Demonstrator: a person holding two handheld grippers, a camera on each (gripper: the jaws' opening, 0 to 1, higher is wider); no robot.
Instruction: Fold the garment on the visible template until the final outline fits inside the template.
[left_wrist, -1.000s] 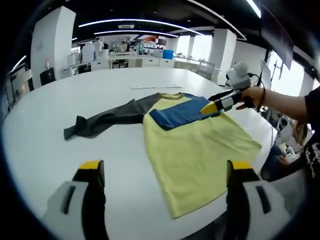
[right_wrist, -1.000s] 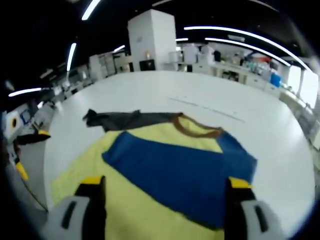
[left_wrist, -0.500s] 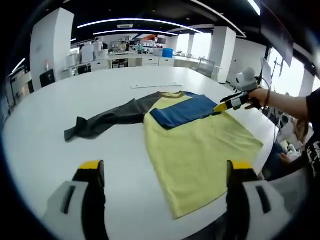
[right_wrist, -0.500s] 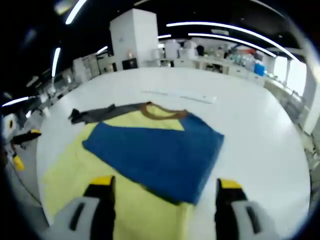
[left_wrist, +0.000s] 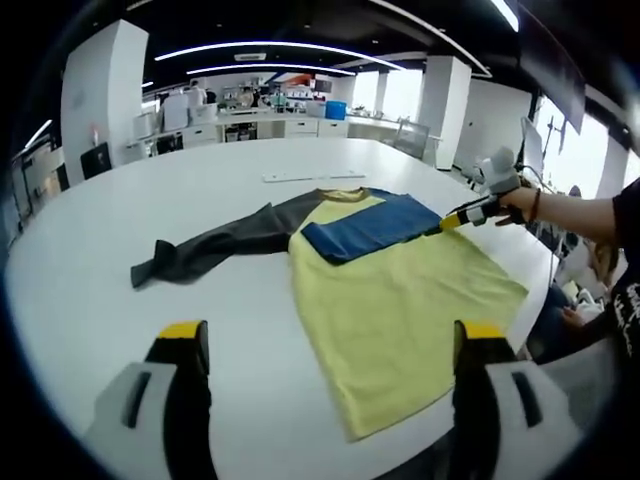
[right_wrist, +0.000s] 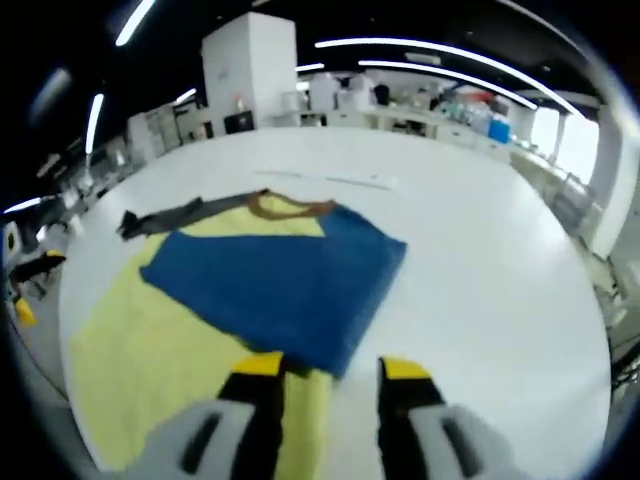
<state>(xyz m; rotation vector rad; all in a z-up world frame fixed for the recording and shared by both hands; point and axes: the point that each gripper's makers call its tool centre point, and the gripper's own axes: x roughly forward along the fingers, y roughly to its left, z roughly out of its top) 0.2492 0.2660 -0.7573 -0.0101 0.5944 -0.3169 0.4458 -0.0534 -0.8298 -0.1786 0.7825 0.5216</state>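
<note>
— Where's the garment (left_wrist: 385, 290)?
— Flat on the white worktop (left_wrist: 150, 215), yellow body spread toward the near edge, the blue sleeve (left_wrist: 372, 227) folded across its chest, the dark grey sleeve (left_wrist: 215, 245) stretched out to the left. Its near hem runs close to the worktop's edge.
— And the left tongs (left_wrist: 325, 340)?
— Spread wide, hanging above the near worktop, touching nothing.
— The right tongs (right_wrist: 325, 367)?
— Jaws narrowed to a small gap with nothing between them, just off the blue sleeve's corner. In the left gripper view they (left_wrist: 452, 220) sit at the far right, held by a hand (left_wrist: 520, 200); too small there to read the jaws.
— A template?
— A faint pale strip (left_wrist: 312, 176) lies beyond the collar; too indistinct to tell.
</note>
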